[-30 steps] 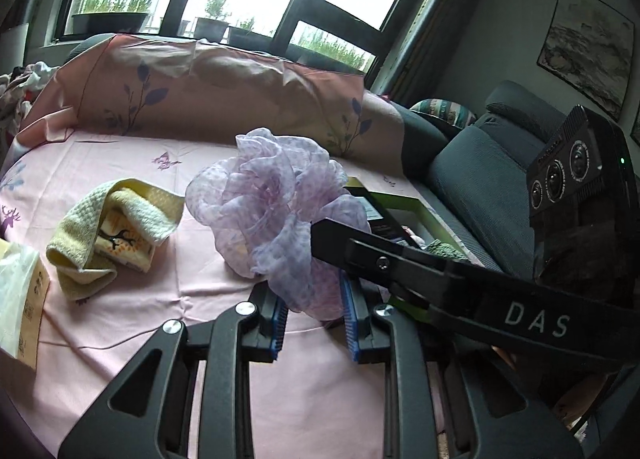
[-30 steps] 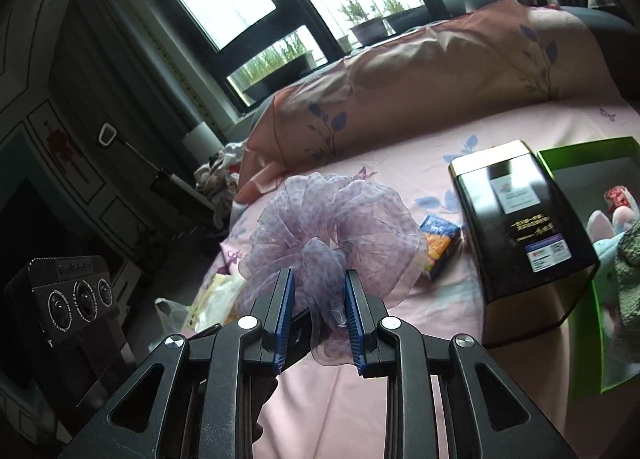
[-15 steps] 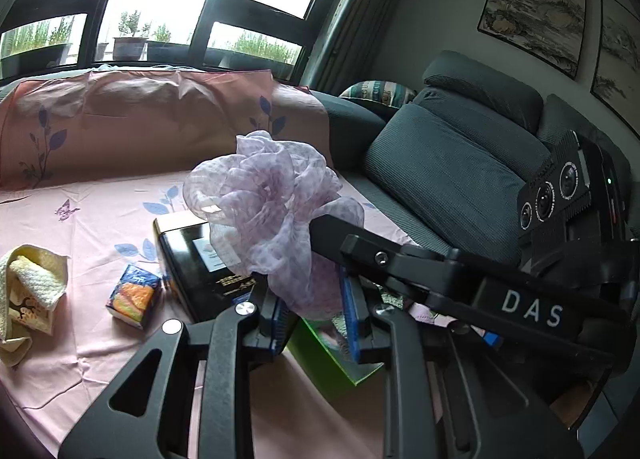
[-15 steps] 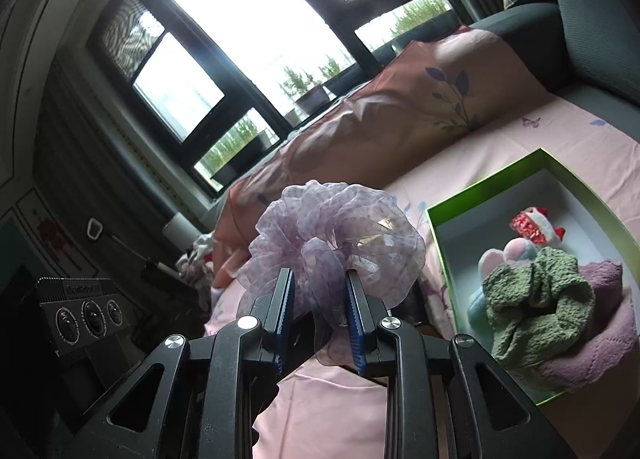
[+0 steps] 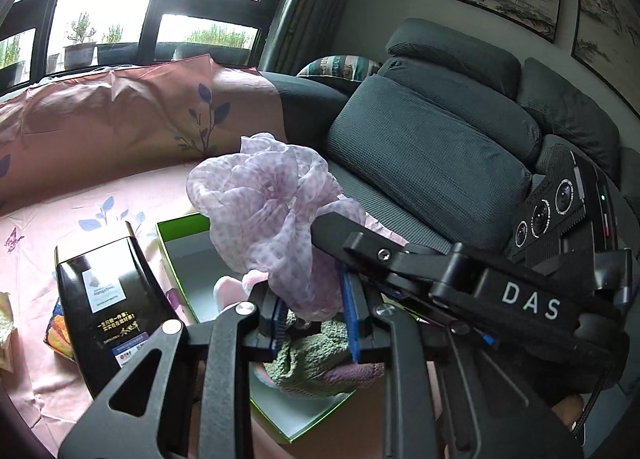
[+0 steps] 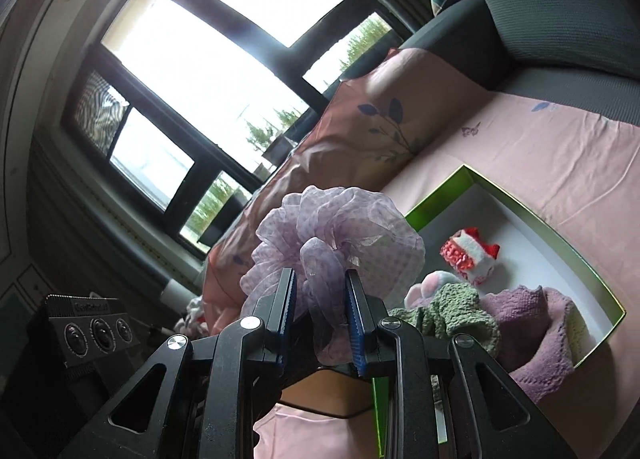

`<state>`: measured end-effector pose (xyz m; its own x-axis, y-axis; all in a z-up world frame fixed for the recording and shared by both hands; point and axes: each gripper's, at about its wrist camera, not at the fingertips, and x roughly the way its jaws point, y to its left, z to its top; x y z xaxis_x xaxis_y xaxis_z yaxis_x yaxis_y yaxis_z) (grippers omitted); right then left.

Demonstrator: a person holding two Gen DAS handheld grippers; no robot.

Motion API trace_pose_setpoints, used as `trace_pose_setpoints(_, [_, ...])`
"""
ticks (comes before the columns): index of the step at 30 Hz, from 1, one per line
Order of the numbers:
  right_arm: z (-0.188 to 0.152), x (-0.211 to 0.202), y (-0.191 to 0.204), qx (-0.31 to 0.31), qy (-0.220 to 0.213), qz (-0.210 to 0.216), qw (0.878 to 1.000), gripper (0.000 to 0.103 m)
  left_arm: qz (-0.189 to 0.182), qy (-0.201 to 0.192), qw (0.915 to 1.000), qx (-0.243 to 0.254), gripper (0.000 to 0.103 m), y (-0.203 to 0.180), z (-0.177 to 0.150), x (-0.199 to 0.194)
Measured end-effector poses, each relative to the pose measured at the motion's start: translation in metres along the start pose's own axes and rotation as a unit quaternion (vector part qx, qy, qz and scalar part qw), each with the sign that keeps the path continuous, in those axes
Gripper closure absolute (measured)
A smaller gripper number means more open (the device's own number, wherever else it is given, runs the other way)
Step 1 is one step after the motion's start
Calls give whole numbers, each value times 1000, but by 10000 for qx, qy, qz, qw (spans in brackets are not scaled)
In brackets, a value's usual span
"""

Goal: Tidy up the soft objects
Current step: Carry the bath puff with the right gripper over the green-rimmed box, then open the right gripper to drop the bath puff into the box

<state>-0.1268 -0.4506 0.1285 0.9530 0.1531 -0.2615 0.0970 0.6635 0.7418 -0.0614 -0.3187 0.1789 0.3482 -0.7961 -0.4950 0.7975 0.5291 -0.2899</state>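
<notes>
Both pairs of tongs hold one lilac dotted gauze scarf [image 5: 276, 219], bunched into a loose rosette and raised in the air above a green-walled box [image 5: 176, 255]; the left tongs [image 5: 314, 317] are clamped on the lower folds of the fabric, blue pads pressing it from either side; the right tongs [image 6: 322, 309] are clamped on the same bundle, a twisted fold of gauze [image 6: 324, 299] caught between their pads.

In the left wrist view the right tongs reach in from the right side as a black arm with white letters, their tips buried in the scarf; the two tools meet at the cloth.

The open box sits on a pink sheet printed with blue leaves and butterflies [image 6: 540, 163], which covers a sofa seat; the box has a pale floor [image 6: 512, 227]. Inside it lie a sage-green knitted cloth [image 6: 452, 315], a mauve knitted cloth [image 6: 536, 323] touching it, a pale pink plush piece [image 6: 428, 287] partly hidden behind the green one, and a small red and white soft item [image 6: 472, 255] lying apart towards the far wall.

Just beside the box, on the side away from the sofa back, stands a black tin with a white label [image 5: 108, 307]; a small orange and blue packet [image 5: 58, 335] lies against its outer side.

Dark grey sofa cushions [image 5: 432, 147] rise behind; large windows [image 6: 208, 71] fill the background.
</notes>
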Motion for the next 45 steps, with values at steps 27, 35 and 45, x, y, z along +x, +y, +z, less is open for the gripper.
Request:
trace_pose_setpoints(27, [4,-3,-1,-34,-223,-287,9993,63,170,-251,9995,-55,42,-3,-13,-23])
trace_pose_setpoints(35, [-4,-5,30,-432,-242,-61,9988,32,169,-584,9981,-60,26,7,-14,-72])
trace_pose_setpoints(45, [-24,3,75,-1042,-115,10,9945,21,814,-743,9927,-489,22,56,-33,-131])
